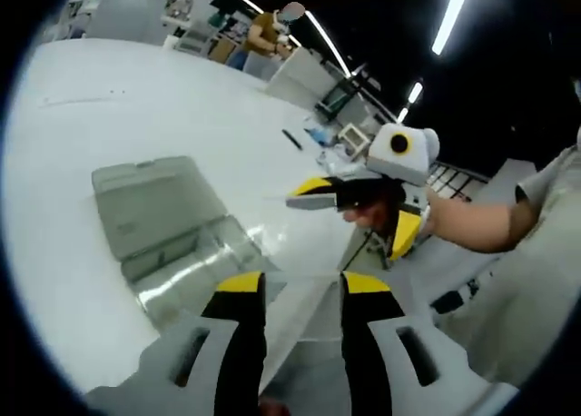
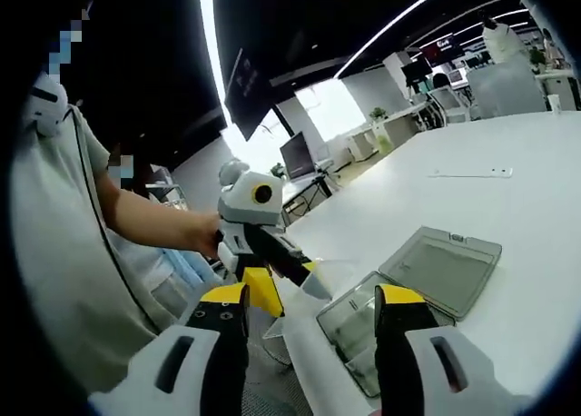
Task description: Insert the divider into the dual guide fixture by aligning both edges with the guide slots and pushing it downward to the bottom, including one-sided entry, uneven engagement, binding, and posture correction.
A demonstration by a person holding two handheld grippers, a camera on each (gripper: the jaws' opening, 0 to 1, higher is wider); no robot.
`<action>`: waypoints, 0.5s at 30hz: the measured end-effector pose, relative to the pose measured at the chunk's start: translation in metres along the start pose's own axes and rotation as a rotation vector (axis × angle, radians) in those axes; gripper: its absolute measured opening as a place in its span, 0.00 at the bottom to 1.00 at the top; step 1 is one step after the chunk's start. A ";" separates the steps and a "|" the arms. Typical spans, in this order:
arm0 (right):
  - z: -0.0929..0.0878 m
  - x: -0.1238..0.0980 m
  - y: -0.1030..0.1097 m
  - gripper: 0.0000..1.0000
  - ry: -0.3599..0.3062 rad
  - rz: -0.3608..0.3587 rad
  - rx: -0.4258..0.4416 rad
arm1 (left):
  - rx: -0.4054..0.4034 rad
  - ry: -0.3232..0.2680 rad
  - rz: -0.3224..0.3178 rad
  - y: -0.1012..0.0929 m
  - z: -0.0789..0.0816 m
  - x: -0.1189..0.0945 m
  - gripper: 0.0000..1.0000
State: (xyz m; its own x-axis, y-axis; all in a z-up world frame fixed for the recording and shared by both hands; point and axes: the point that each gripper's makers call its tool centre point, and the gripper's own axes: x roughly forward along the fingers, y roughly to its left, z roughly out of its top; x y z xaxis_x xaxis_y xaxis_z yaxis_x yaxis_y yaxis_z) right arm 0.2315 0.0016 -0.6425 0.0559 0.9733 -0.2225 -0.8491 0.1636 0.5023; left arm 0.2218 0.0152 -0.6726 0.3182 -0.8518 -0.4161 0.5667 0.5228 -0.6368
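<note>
In the left gripper view, a clear plastic box with a hinged lid laid open [image 1: 168, 230] sits on the white matte table [image 1: 109, 116] at about ten o'clock from the left gripper [image 1: 302, 293]. Its long axis runs from upper left to lower right, lid half farther off and tray half nearer. I take this box to be the guide fixture, though its slots are too faint to make out. The left gripper's yellow-tipped black jaws stand apart, and a thin, nearly see-through sheet, likely the divider [image 1: 295, 321], appears to lie between them; whether they actually pinch it I cannot tell. At two o'clock the right gripper [image 1: 318, 193] hangs over the table edge.

In the right gripper view, the left gripper [image 2: 309, 280] shows at eleven o'clock, held in the person's hand [image 2: 204, 239]. The box [image 2: 418, 289] lies at one o'clock, smooth and glossy, just beyond the right gripper [image 2: 313, 312], whose jaws are parted with nothing between them. The left gripper looks nearer the tray, so lowering the sheet squarely into it is probably its job.
</note>
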 end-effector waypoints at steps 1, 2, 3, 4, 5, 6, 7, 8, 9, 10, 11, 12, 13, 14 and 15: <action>0.000 0.000 0.000 0.52 -0.001 0.001 0.001 | 0.001 0.001 -0.007 -0.002 0.000 0.001 0.29; 0.002 0.000 0.001 0.52 -0.008 0.007 0.006 | 0.003 0.002 -0.012 -0.003 0.000 0.002 0.29; 0.003 0.001 0.001 0.52 -0.012 0.012 0.009 | 0.007 0.001 -0.019 -0.004 0.000 0.002 0.29; 0.003 0.001 0.001 0.52 -0.013 0.013 0.010 | 0.008 0.001 -0.021 -0.005 0.000 0.003 0.29; 0.003 0.001 0.002 0.52 -0.015 0.016 0.011 | 0.010 0.001 -0.027 -0.007 0.000 0.004 0.29; 0.003 0.001 0.002 0.52 -0.017 0.020 0.014 | 0.010 0.000 -0.031 -0.007 0.001 0.004 0.29; 0.004 0.001 0.003 0.51 -0.020 0.026 0.020 | 0.011 0.000 -0.036 -0.008 0.001 0.005 0.29; 0.004 0.001 0.003 0.51 -0.023 0.026 0.021 | 0.012 0.000 -0.041 -0.009 0.001 0.005 0.29; 0.004 0.001 0.003 0.51 -0.025 0.029 0.020 | 0.014 -0.001 -0.045 -0.010 0.001 0.006 0.29; 0.005 0.001 0.004 0.51 -0.027 0.036 0.023 | 0.013 -0.001 -0.054 -0.012 0.002 0.006 0.29; 0.005 0.001 0.004 0.51 -0.030 0.038 0.030 | 0.015 -0.001 -0.056 -0.012 0.002 0.007 0.29; 0.005 0.001 0.005 0.51 -0.031 0.041 0.029 | 0.018 0.000 -0.062 -0.014 0.002 0.007 0.29; 0.005 0.001 0.005 0.50 -0.034 0.046 0.035 | 0.018 0.000 -0.067 -0.014 0.002 0.008 0.29; 0.006 0.002 0.006 0.50 -0.036 0.047 0.038 | 0.019 -0.001 -0.072 -0.016 0.003 0.008 0.29; 0.006 0.002 0.006 0.50 -0.038 0.051 0.043 | 0.020 -0.002 -0.077 -0.017 0.003 0.008 0.29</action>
State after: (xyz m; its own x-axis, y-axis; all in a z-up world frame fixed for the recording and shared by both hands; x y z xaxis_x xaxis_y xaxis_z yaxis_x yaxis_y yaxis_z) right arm 0.2296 0.0051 -0.6347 0.0338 0.9859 -0.1637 -0.8281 0.1193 0.5477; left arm 0.2171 -0.0007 -0.6636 0.2747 -0.8893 -0.3655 0.6043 0.4554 -0.6538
